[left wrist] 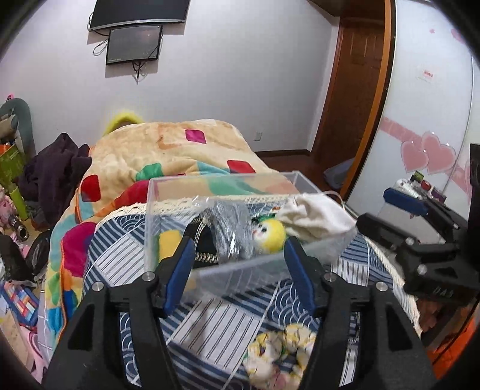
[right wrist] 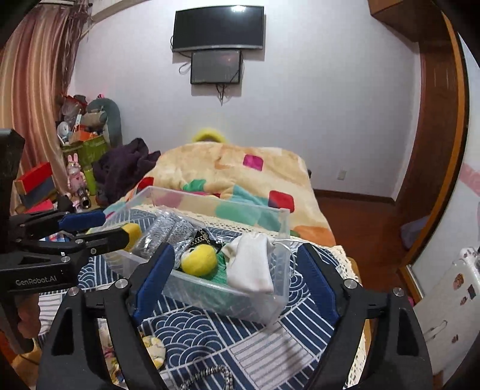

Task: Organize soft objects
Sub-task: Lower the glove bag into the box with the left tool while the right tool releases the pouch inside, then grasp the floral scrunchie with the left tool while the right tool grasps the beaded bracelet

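Left gripper (left wrist: pixel 237 267): held spread, nothing grasped, near the clear box (left wrist: pixel 168 192).
Right gripper (right wrist: pixel 240 276): held spread, nothing grasped.
Box contents: yellow doll (right wrist: pixel 199 259), white cloth (right wrist: pixel 250 267), silver fabric (right wrist: pixel 168 232).
Floral scrunchie (left wrist: pixel 279 354): laid on the patterned cloth (right wrist: pixel 210 336), near the box.

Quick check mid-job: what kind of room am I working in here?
Most likely a bedroom: a bed under a patchwork blanket, a wall-mounted TV, and a wardrobe door with pink hearts beside the work surface.
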`<action>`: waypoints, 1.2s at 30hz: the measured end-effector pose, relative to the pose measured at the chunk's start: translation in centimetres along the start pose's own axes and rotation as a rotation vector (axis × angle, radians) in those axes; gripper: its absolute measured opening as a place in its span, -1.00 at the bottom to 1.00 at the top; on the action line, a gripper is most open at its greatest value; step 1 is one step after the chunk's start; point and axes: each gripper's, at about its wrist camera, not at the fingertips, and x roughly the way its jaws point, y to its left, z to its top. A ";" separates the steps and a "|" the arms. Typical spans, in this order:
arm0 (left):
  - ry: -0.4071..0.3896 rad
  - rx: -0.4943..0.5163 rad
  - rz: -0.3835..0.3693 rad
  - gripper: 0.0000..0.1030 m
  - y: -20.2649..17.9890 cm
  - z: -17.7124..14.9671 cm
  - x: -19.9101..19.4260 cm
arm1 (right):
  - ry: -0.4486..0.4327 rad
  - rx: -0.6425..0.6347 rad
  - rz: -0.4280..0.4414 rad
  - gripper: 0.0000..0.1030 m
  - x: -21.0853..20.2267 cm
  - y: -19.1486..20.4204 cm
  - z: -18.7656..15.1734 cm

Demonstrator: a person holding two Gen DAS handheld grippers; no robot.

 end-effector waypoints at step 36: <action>0.186 0.033 -0.037 0.07 -3.6 -11.2 1.4 | 0.270 0.062 0.081 -0.14 0.7 0.6 -10.7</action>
